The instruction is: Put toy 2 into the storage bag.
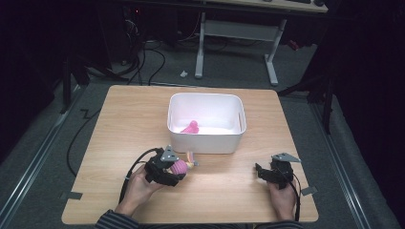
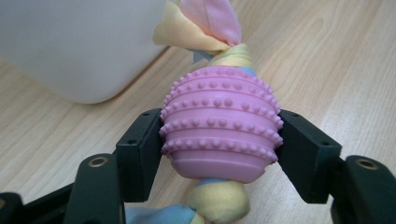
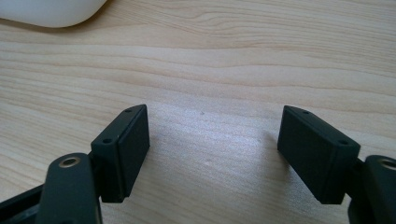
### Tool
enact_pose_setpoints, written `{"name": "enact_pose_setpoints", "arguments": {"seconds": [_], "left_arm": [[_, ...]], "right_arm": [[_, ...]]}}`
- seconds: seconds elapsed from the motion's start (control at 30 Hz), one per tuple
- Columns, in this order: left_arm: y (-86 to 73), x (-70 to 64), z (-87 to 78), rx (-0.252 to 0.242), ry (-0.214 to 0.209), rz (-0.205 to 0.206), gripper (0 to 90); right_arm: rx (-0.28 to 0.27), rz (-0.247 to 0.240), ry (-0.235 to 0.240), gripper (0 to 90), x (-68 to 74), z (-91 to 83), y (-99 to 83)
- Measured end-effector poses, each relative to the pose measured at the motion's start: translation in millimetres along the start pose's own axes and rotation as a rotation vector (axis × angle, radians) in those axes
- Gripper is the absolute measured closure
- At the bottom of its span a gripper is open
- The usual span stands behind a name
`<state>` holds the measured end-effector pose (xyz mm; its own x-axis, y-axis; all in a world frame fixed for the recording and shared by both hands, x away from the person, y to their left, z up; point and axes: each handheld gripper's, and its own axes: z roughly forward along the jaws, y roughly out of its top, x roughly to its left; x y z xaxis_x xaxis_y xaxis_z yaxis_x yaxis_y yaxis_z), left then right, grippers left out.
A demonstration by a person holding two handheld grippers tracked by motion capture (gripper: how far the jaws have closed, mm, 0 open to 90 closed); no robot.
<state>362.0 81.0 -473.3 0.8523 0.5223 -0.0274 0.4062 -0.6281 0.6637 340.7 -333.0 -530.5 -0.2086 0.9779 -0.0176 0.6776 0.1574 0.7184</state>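
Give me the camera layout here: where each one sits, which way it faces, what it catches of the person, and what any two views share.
High view: fixed above the person's side, looking forward and down on the table; both forearms, left gripper, right gripper.
Left gripper view: rides the left gripper, looking along its jaws, which clamp the pink knobbed ball of a rope toy; white bin behind.
Right gripper view: rides the right gripper, aimed low over bare wood, jaws apart.
Shared: ball and bin also appear in the high view.
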Motion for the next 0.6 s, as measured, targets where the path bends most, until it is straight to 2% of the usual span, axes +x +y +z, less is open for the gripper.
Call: {"name": "enact_pose_setpoints", "arguments": {"seconds": [0.13,0.6], "left_arm": [[-1.7,5.6,-8.7,-0.021,-0.002,-0.028,35.9],[-7.7,18.1,-35.5,-0.071,-0.01,-0.083,36.0]], "right_arm": [[0.0,0.0,0.0,25.3,0.0,0.0,0.0],[0.0,0.0,0.0,25.3,0.0,0.0,0.0]]}}
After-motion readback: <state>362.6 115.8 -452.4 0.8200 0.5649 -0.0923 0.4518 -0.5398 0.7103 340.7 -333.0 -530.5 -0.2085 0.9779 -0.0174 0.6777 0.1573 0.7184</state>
